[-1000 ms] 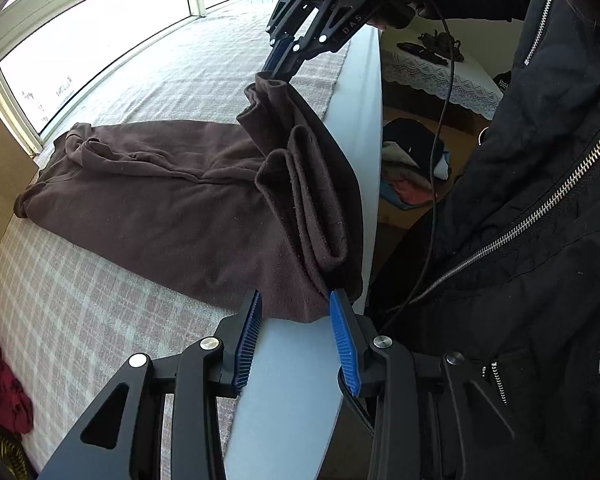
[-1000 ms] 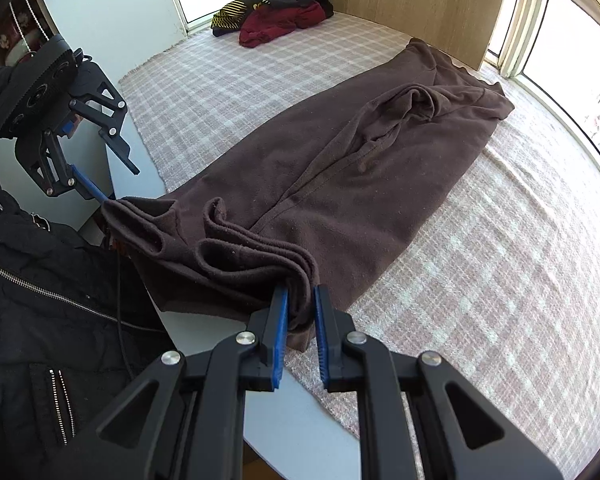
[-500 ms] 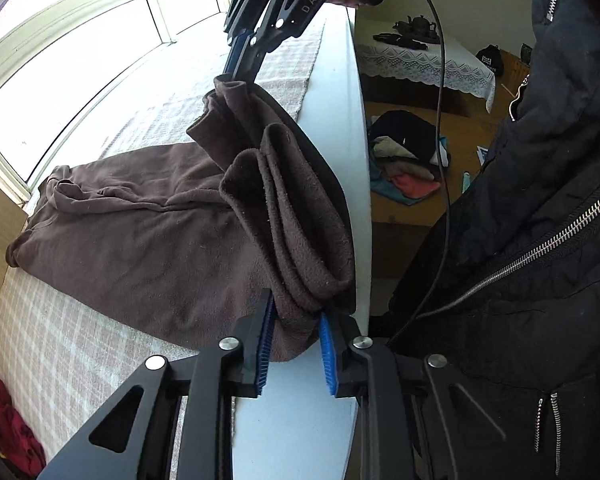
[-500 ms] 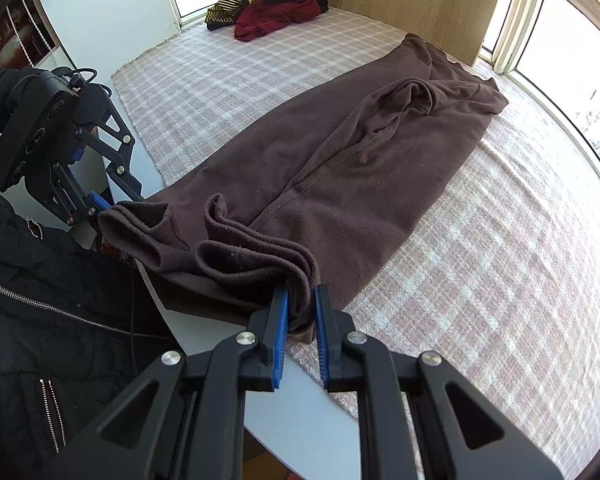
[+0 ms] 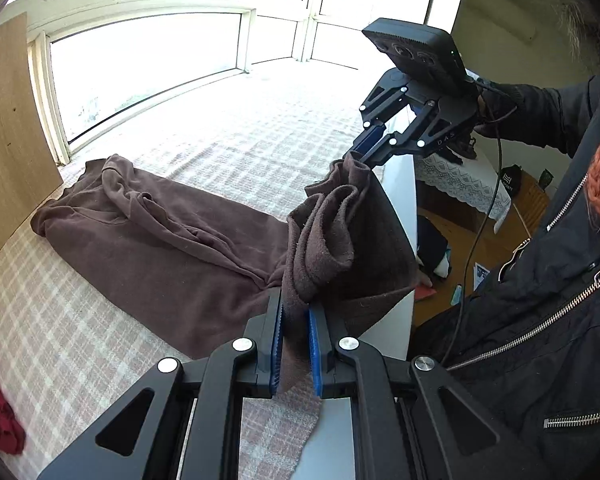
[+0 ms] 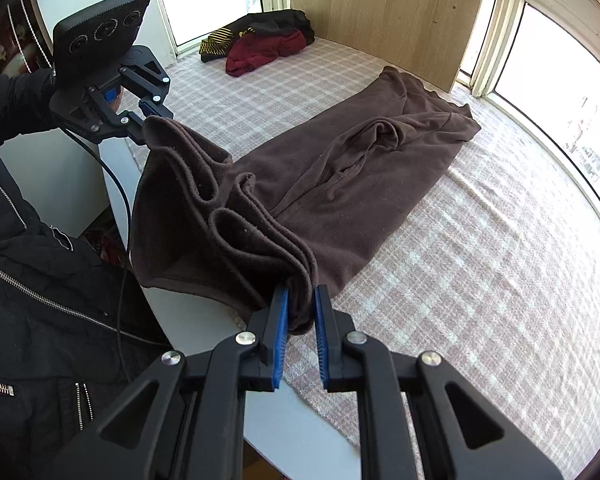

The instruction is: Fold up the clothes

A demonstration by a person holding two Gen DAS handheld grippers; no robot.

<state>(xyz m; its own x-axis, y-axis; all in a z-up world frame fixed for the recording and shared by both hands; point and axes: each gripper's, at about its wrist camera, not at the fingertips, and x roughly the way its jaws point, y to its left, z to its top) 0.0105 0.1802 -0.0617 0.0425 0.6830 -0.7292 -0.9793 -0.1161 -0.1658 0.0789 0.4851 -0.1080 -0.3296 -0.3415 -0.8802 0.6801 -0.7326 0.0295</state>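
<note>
Lifted since a second ago, the near end of the dark brown fleece garment (image 5: 172, 248) now hangs in the air between the two claws, where it earlier lay on the edge of the surface. Back then the left gripper (image 5: 295, 334) stood apart just short of the cloth; now its blue pads are clamped on one corner of that end. The right gripper (image 6: 299, 322) stays pinched on the other corner, its pads pressed into a bunch of folded layers. Between the two grips the hem sags in loose pleats, raised above the white table edge (image 6: 204, 320). From there the garment runs away across the pink-and-white checked blanket (image 6: 480, 264), lying flat, its far end rumpled near the wooden panel (image 6: 384, 12). Beyond it, by the window, sits a small heap of dark red and black clothes (image 6: 260, 46). The person's black zipped jacket (image 5: 540, 340) fills the near side.
</note>
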